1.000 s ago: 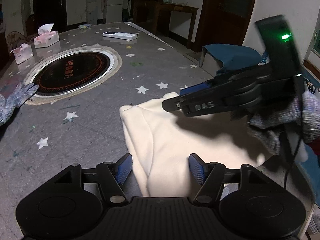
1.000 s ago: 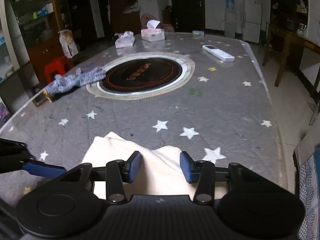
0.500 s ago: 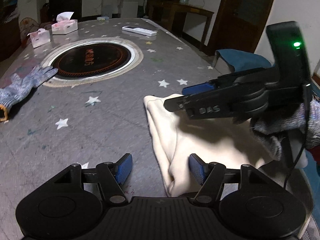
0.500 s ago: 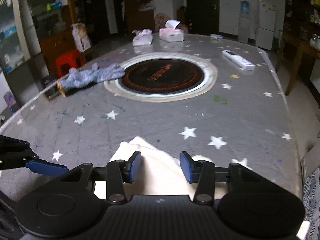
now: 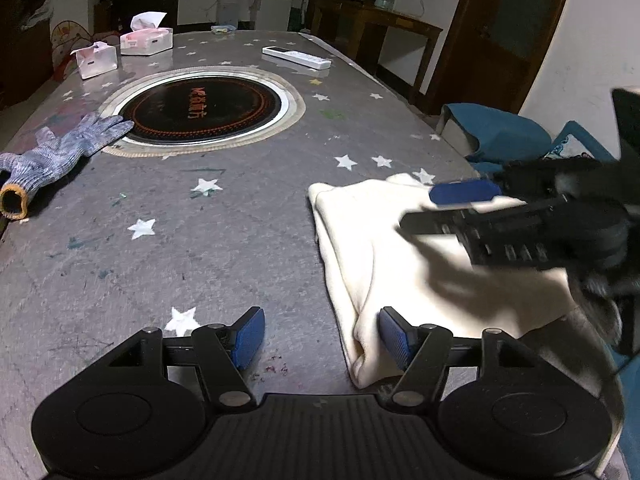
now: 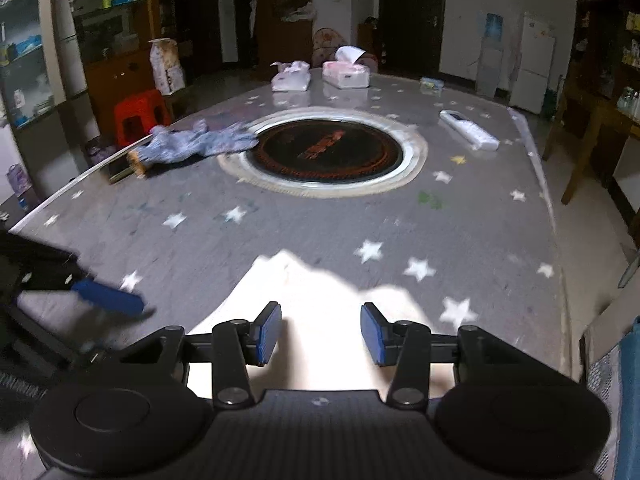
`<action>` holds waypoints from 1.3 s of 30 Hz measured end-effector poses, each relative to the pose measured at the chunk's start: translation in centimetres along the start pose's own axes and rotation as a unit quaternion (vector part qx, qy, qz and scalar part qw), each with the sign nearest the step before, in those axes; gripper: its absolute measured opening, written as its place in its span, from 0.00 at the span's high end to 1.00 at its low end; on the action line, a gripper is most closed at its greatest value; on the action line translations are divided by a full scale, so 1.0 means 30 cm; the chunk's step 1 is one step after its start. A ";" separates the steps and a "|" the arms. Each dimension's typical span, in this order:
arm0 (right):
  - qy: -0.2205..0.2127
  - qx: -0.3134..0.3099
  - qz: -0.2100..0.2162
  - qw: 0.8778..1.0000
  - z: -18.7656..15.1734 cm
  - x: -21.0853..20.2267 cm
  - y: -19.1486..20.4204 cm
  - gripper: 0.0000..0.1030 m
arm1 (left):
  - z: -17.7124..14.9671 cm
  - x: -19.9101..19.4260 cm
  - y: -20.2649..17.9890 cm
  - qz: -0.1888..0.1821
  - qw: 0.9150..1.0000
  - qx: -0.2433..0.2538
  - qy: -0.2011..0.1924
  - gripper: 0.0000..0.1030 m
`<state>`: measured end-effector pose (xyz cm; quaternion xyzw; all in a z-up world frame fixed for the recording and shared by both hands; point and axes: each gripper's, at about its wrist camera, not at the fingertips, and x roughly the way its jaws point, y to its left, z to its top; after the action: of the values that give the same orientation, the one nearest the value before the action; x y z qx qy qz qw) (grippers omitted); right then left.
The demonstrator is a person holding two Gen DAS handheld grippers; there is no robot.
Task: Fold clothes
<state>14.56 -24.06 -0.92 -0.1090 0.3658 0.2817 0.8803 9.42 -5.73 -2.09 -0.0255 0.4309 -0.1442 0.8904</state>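
Observation:
A folded cream garment (image 5: 384, 248) lies near the right front edge of the grey star-patterned table (image 5: 240, 240). My left gripper (image 5: 320, 338) is open, and its right pad sits at the garment's near left corner. Nothing is held between its fingers. The right gripper (image 5: 436, 210) hovers blurred over the garment's right side in the left wrist view. In the right wrist view the right gripper (image 6: 320, 334) is open above the cream garment (image 6: 316, 304), gripping nothing. The left gripper's blue pad (image 6: 108, 298) shows at the left.
A dark round hotplate (image 5: 200, 110) sits mid-table with a grey knit glove (image 5: 56, 156) to its left. Two tissue boxes (image 5: 146, 38) and a white remote (image 5: 296, 57) lie at the far end. A blue-covered chair (image 5: 496, 134) stands off the table's right edge.
My left gripper has slid left off the garment, so cloth that lay between its fingers now only touches the right pad. The right gripper has drawn back to the right and is blurred.

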 end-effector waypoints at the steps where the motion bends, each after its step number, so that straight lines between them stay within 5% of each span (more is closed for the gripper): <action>1: 0.002 -0.002 0.002 1.000 -0.012 0.001 0.010 0.57 | -0.001 0.003 0.004 0.000 1.000 -0.003 0.001 0.34; 16: 0.011 -0.064 -0.038 0.997 -0.192 -0.130 0.139 0.57 | -0.005 0.004 0.018 0.009 1.000 -0.011 0.002 0.33; 29: -0.004 -0.014 -0.046 0.999 -0.238 -0.200 0.123 0.56 | -0.022 -0.028 -0.008 0.021 1.000 -0.009 0.002 0.33; 39: -0.023 0.057 -0.063 0.996 -0.279 -0.249 0.098 0.37 | -0.047 -0.063 -0.035 0.027 1.000 -0.008 0.002 0.26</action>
<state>3.71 -28.10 -1.55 -0.0751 0.3537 0.2068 0.9091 6.97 -6.10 -1.38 -0.0209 0.4340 -0.1166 0.8931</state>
